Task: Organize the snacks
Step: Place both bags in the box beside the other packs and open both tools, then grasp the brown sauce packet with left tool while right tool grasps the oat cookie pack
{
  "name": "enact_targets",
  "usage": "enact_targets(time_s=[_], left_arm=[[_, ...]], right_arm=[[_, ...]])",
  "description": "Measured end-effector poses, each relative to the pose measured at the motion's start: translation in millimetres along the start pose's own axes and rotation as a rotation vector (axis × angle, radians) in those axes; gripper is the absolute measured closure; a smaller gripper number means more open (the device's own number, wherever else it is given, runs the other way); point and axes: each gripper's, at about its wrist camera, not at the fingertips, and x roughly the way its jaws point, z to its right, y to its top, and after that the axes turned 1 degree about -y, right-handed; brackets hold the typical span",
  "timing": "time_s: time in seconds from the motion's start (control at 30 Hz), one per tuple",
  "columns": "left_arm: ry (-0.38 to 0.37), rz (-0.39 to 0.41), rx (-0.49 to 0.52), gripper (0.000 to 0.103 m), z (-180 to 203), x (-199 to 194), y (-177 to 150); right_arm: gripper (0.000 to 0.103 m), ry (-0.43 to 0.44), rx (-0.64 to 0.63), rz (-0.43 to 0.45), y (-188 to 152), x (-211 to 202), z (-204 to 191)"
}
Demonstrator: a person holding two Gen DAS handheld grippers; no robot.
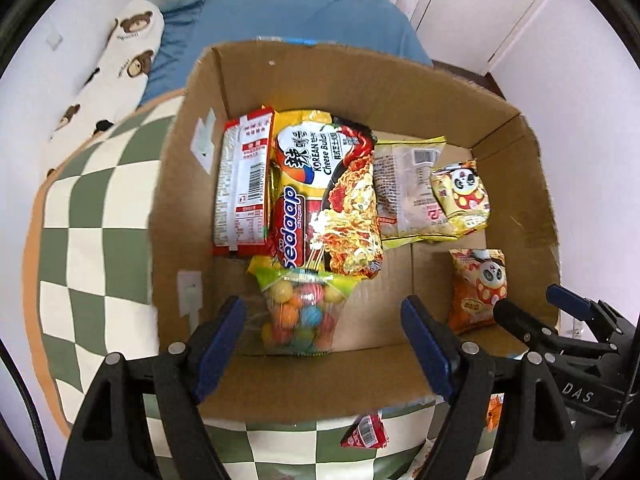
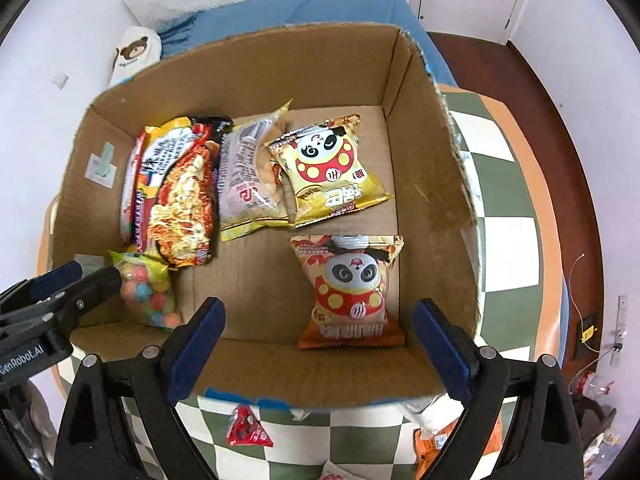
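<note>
Both sets of jaws parted and empty above the cardboard box (image 2: 432,128): left gripper (image 1: 324,344) over the candy bag (image 1: 300,312), right gripper (image 2: 318,344) over the orange panda packet (image 2: 352,292); packets laid flat, side by side, probably to save room; red triangle packet (image 2: 248,428) waiting outside on the checked cloth (image 2: 500,240).

Checkered blanket (image 2: 508,240) carries cardboard box (image 2: 256,372), red triangular packet (image 2: 248,428)

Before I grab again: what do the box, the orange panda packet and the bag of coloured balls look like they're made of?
Box: brown corrugated cardboard, matte, ragged torn rim.
Orange panda packet: glossy printed plastic film, probably foil-lined; crimped top seam, puffed.
Bag of coloured balls: clear shiny plastic film, contents visible through it.
</note>
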Motion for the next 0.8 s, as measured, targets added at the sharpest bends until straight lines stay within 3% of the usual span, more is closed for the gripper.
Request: enact_targets(time_s=[0.3, 0.6, 0.7, 0.8], left_arm=[[0.048, 0.148, 0.015, 0.024, 3, -53, -31], [0.064, 0.279, 0.031, 0.024, 5, -109, -65], [0.054, 0.307, 0.034, 0.024, 5, -125, -76], [0.051, 0.291, 0.048, 0.024, 7, -125, -90]], right_arm=[[0.006, -0.021, -0.039, 0.191, -32, -67, -11], [0.006, -0.027, -0.053, 0.311, -65, -121, -16], [0.006, -0.005, -0.043, 0.326, -79, -135, -16], [0.006, 0.046, -0.027, 0.276, -98, -134, -15]])
